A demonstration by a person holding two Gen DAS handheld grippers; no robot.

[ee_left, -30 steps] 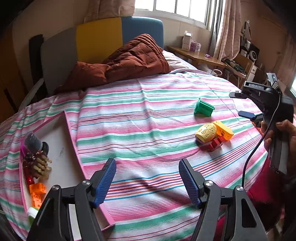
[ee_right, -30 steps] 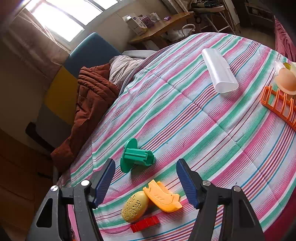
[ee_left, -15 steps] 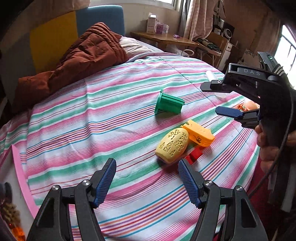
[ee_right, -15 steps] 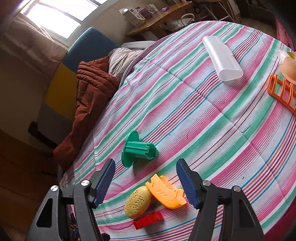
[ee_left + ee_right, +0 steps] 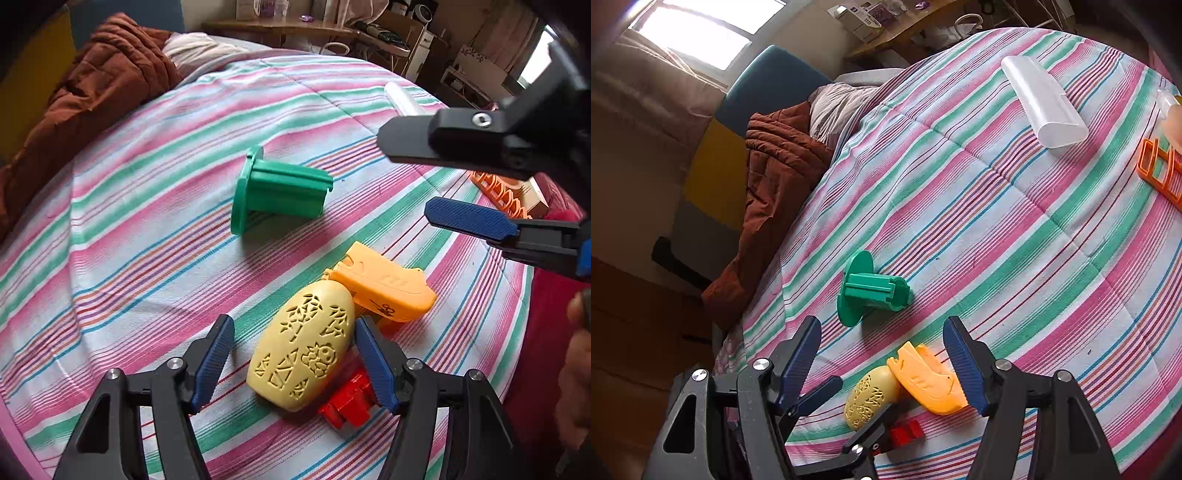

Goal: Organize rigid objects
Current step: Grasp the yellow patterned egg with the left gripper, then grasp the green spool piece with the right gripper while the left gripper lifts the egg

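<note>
Left wrist: left gripper (image 5: 293,354) gapes around carved yellow plastic egg (image 5: 304,345); right gripper (image 5: 882,356) parted, empty.

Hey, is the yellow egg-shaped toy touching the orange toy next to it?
Touching. In the left wrist view the yellow egg toy presses its narrow end against the orange toy, no bedspread showing between them.

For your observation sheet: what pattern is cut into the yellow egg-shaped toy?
Cut-out geometric shapes, mostly triangles, on the yellow egg-shaped toy; clearest in the left wrist view.
</note>
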